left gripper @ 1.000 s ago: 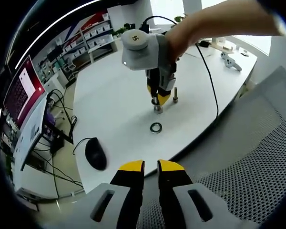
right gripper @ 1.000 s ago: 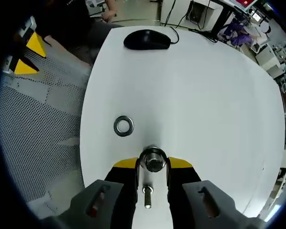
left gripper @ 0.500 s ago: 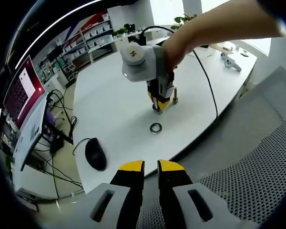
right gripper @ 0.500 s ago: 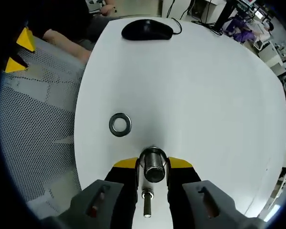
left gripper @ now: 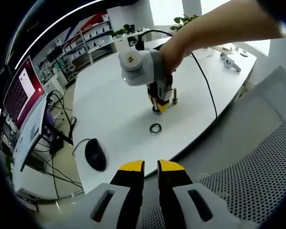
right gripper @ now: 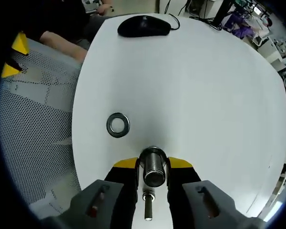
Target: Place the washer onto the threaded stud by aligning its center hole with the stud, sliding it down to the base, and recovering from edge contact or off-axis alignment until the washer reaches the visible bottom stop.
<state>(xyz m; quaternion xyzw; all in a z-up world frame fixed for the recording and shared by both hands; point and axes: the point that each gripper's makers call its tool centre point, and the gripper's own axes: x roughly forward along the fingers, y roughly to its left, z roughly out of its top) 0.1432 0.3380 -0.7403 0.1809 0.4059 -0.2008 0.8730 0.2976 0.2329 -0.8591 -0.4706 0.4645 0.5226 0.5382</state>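
The washer lies flat on the white bench, its hole facing up, near the bench edge next to the mesh chair. Just beside it, the right hand-held gripper is clamped on the threaded stud, which appears to stand upright on the bench; in the right gripper view the washer sits up and to the left of the stud, apart from it. A second, smaller bolt stands just behind that gripper. In the left gripper view the washer lies between the two grippers, close to the right one and well apart from the left hand-held gripper, whose jaws are nearly together and hold nothing, hovering over the chair off the bench edge. The free left gripper is the likely one to fetch the washer, though it must reach forward. A computer mouse rests farther off.
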